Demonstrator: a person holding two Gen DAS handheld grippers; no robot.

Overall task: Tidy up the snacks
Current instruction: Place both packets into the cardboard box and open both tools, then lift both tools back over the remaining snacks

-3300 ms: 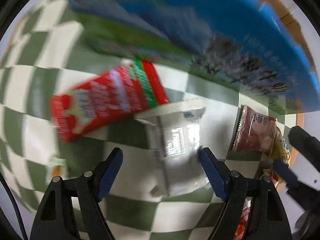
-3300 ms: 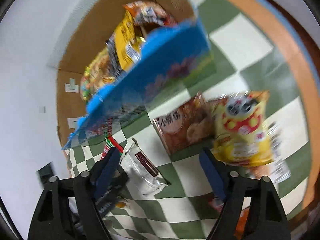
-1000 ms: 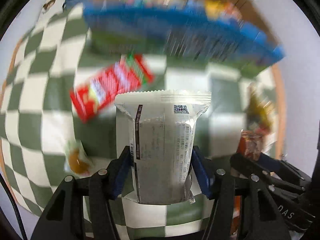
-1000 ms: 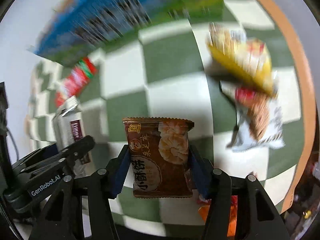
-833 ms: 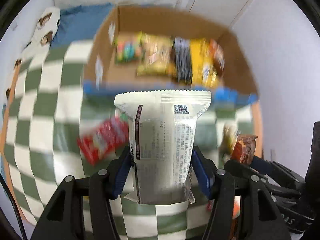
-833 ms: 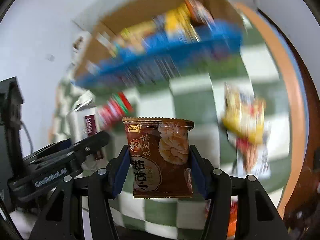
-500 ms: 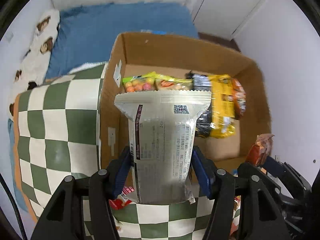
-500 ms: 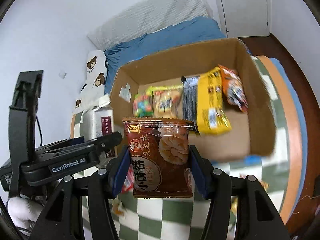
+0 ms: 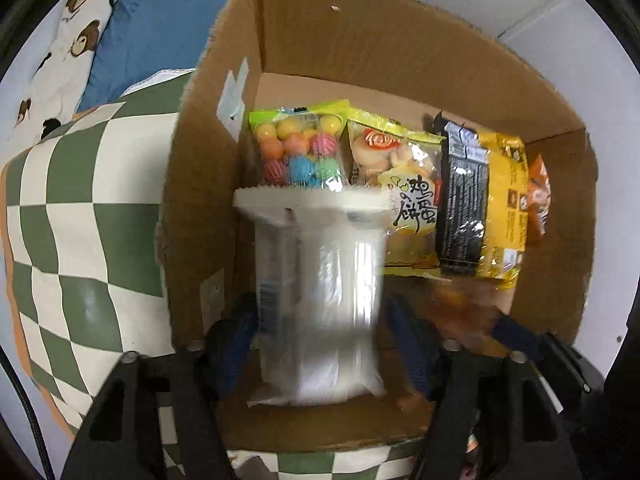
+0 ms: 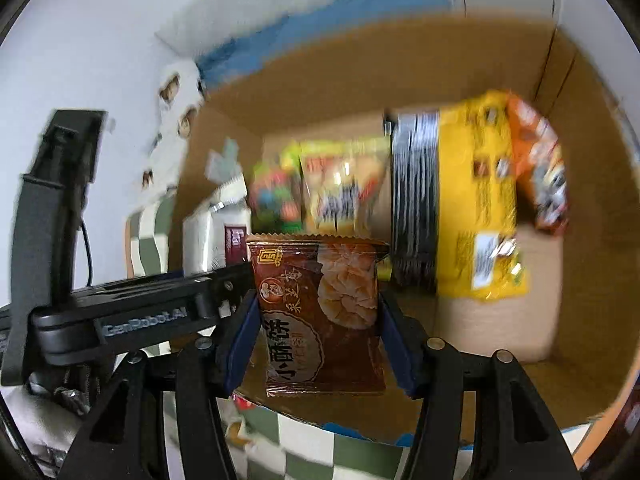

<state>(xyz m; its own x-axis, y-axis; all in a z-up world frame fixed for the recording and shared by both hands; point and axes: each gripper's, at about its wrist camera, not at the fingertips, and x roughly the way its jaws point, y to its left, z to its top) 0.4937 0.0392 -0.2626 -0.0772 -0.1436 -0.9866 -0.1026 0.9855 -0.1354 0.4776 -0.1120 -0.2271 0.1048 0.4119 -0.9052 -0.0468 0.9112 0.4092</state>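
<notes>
Both grippers are over the open cardboard box (image 9: 400, 64), each with a snack between its jaws, and both sets of jaws are opening.

Left gripper (image 9: 320, 344): the white foil packet (image 9: 320, 300) sits between the blue pads, blurred, with a gap showing on both sides. Your pads no longer press on it; it looks to be dropping toward the box's near left corner.

Right gripper (image 10: 318, 340): the brown biscuit packet (image 10: 320, 316) is upright between the pads. Their edges sit right at its sides, so I cannot tell whether they are off it yet.

Risks, as judged from here:
- The brown packet hangs close above the box's near wall. If it falls from there it may catch the rim and tip out onto the checked tablecloth (image 9: 80, 240).
- The two grippers are just beside each other. Spreading jaws could knock together, or nudge the other packet off line.
- The white packet may land on end against the left wall and lean over the candy-ball bag (image 9: 298, 148).

View differences: the left wrist camera shows the row along the far wall sharply: candy-ball bag, egg-biscuit bag (image 9: 400, 176), black packet (image 9: 460, 200), yellow bag (image 9: 504, 192). The right wrist view blurs that row, but shows the left gripper's body from the side and the box's right half.
</notes>
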